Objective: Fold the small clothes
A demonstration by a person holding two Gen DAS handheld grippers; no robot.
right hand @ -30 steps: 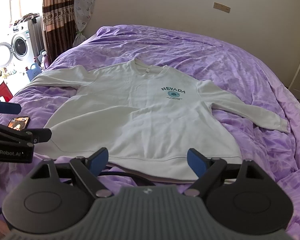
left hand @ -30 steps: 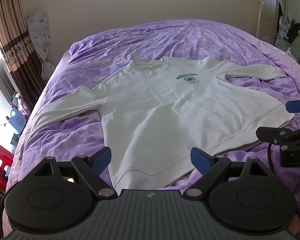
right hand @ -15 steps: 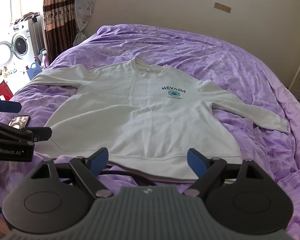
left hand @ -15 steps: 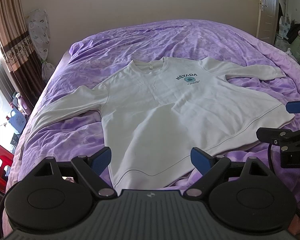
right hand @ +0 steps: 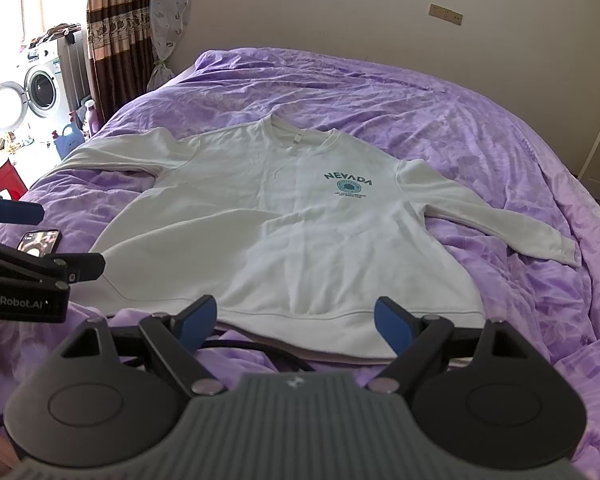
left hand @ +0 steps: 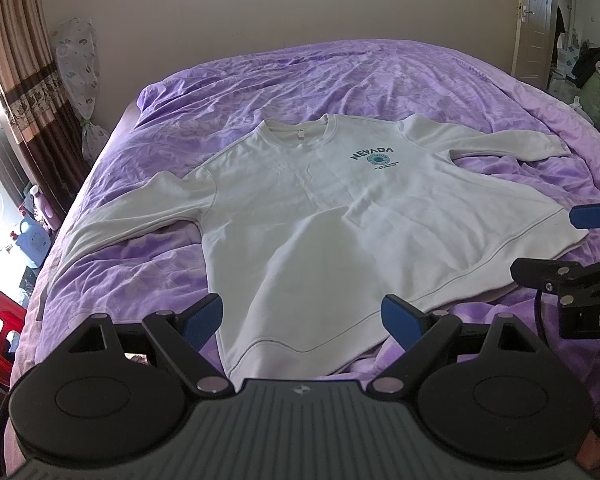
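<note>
On purple bed (left hand: 340, 80), white sweatshirt (left hand: 340, 216), curtains (right hand: 112, 32)

Daylight floods in from the window side at the left, blowing out the area around the washing machine (right hand: 40, 88) to near white, while the purple bedspread (right hand: 480, 140) is evenly and softly lit with faint shadows in its creases. Both fisheye views are sharp at the centre, bend strongly toward the edges and darken in the corners.

purple bedspread (right hand: 460, 128), wrinkled. phone (right hand: 40, 240) lying on it, left edge. washing machine (right hand: 40, 88) beside brown curtain (right hand: 116, 32). blue jug (left hand: 30, 240) on floor.
</note>
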